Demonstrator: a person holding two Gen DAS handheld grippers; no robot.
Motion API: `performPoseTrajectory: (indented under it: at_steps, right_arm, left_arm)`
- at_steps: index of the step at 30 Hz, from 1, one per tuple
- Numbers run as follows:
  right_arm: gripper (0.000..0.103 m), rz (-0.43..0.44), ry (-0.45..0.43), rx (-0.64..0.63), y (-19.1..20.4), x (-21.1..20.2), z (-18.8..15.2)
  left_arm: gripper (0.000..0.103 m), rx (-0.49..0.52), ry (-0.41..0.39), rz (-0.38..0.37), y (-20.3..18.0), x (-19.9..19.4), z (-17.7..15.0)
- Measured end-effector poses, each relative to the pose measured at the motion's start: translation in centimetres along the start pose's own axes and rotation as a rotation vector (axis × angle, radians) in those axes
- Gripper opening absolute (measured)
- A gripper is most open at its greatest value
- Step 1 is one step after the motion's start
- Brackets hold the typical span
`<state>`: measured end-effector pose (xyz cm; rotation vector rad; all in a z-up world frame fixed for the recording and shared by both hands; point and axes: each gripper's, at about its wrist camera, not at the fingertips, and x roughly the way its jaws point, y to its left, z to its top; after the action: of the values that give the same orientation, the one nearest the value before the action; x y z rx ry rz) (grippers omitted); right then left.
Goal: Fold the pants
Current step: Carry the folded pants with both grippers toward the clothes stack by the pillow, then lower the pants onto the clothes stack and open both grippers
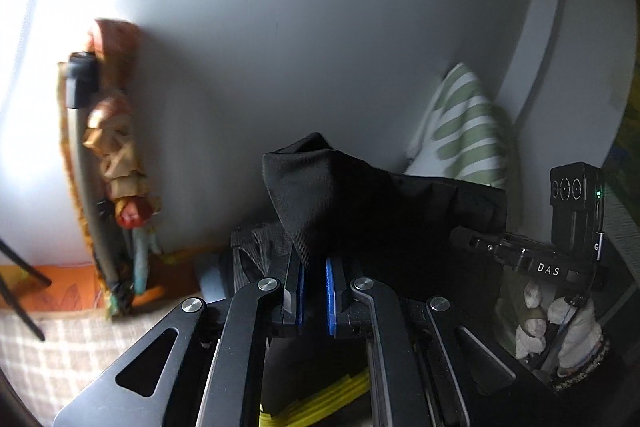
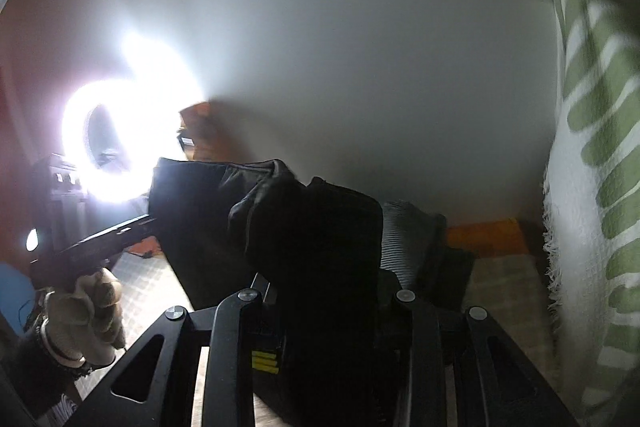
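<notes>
The black pants (image 1: 320,195) are lifted in the air and stretch between both grippers. In the left wrist view my left gripper (image 1: 315,267) is shut on a peak of the dark fabric, pinched between its blue pads (image 1: 330,291). A gloved hand (image 1: 560,323) holds the right gripper (image 1: 532,259) at the far right. In the right wrist view a thick bunch of the pants (image 2: 312,227) covers my right gripper (image 2: 328,291); its fingertips are hidden and the jaws stand shut on the bunch. The left gripper (image 2: 100,243) and its gloved hand (image 2: 88,311) show at the left.
A white wall fills the background. A green-striped white cloth (image 2: 592,187) hangs at the right, and shows as the striped cloth (image 1: 460,131) too. A bright ring light (image 2: 120,139) glares at left. A doll ornament (image 1: 116,147) hangs on the wall. A checkered surface (image 1: 60,347) lies below.
</notes>
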<state>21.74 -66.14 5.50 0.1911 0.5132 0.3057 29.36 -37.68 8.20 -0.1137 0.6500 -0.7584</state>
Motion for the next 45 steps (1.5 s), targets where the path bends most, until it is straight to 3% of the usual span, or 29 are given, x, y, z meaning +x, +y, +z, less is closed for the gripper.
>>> performPoseTrajectory:
  at_steps: [5,7,10,12,13,15,16,17,21,26,42,45]
  right_arm:
    - [0.031,-0.015,0.038,0.04,-3.3,4.2,0.5]
    - [0.037,-0.033,0.042,0.051,-3.8,5.1,0.0]
    - [0.053,-0.062,0.046,0.05,-4.2,5.5,-0.5]
    - [0.065,-0.129,0.036,0.044,-4.3,5.4,-0.5]
    - [0.067,-0.141,0.029,0.048,-4.3,5.3,-0.4]
    - [0.071,-0.157,0.02,0.063,-4.6,4.9,-0.4]
    - [0.072,-0.162,0.019,0.068,-4.6,4.7,-0.4]
    - [0.074,-0.167,0.019,0.068,-4.6,4.6,-0.4]
    - [0.084,-0.22,0.026,0.045,-4.5,3.9,-0.7]
    - [0.088,-0.246,0.01,0.046,-4.0,2.2,-1.1]
    - [0.103,-0.295,-0.063,0.002,4.4,-5.6,-6.8]
    - [0.103,-0.299,-0.055,-0.013,6.1,-6.7,-8.5]
  left_arm:
    - [0.006,0.004,0.035,0.061,0.7,4.5,0.3]
    - [0.006,0.008,0.045,0.086,1.2,5.5,0.2]
    - [0.007,0.01,0.073,0.1,1.7,6.8,-0.3]
    - [0.009,0.003,0.089,0.113,2.3,7.1,-0.7]
    - [0.014,0.001,0.091,0.123,2.6,7.0,-0.8]
    - [0.035,0.0,0.096,0.152,2.8,7.1,-0.8]
    - [0.056,-0.005,0.098,0.154,2.9,7.1,-0.8]
    - [0.067,-0.01,0.093,0.159,3.0,7.0,-0.7]
    - [0.067,-0.012,0.094,0.169,2.9,6.2,-0.6]
    - [0.068,0.02,0.1,0.146,2.0,4.5,-1.3]
    - [0.071,0.049,0.083,0.104,-1.3,-5.7,-6.8]
    - [0.077,0.071,0.073,0.114,-2.0,-7.8,-8.3]
